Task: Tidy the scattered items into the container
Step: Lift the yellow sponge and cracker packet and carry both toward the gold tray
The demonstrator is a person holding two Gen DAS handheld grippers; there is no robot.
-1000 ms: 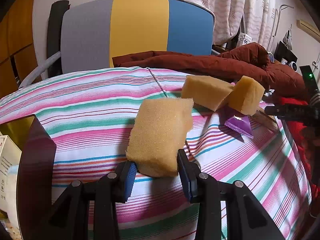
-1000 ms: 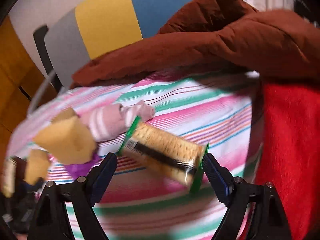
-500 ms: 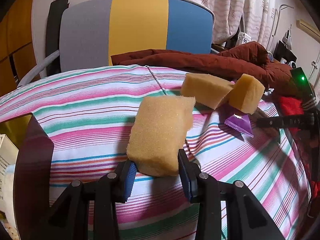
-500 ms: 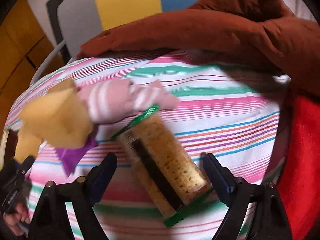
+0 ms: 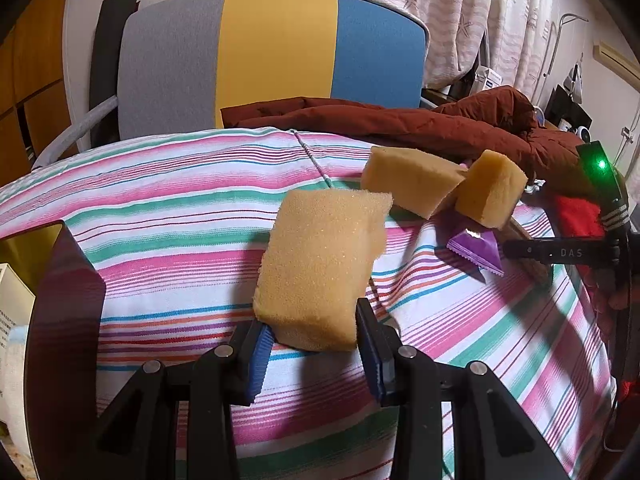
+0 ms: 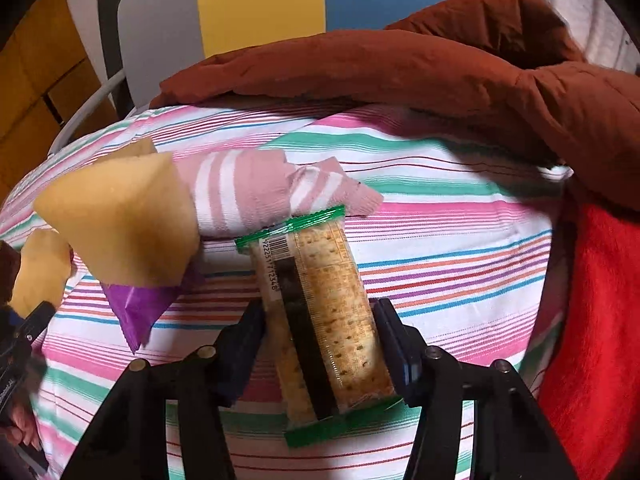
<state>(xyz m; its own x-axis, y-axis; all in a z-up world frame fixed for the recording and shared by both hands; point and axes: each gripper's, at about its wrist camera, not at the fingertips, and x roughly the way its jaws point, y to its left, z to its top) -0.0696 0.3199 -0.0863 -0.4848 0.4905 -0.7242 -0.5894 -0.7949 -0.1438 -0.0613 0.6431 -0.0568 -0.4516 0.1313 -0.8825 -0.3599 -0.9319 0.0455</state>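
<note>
My left gripper (image 5: 316, 344) is shut on a yellow sponge (image 5: 320, 268) and holds it above the striped bedcover (image 5: 168, 232). Two more sponges (image 5: 412, 184) (image 5: 490, 188) and a purple packet (image 5: 476, 248) lie to the right. A dark container (image 5: 60, 320) with a gold inside stands at the left edge. My right gripper (image 6: 322, 344) is shut on a cracker pack (image 6: 316, 312) with green ends. In the right wrist view a sponge (image 6: 120, 220), the purple packet (image 6: 136, 308) and a pink striped sock (image 6: 256, 192) lie beyond it.
A brown jacket (image 5: 400, 124) lies across the back of the bed, also in the right wrist view (image 6: 440, 68). A red cloth (image 6: 600, 340) is at the right. A grey, yellow and blue chair back (image 5: 272, 64) stands behind the bed.
The right gripper has closed on the cracker pack, which turned from crosswise to lengthwise between the fingers. The left gripper with its sponge has barely moved.
</note>
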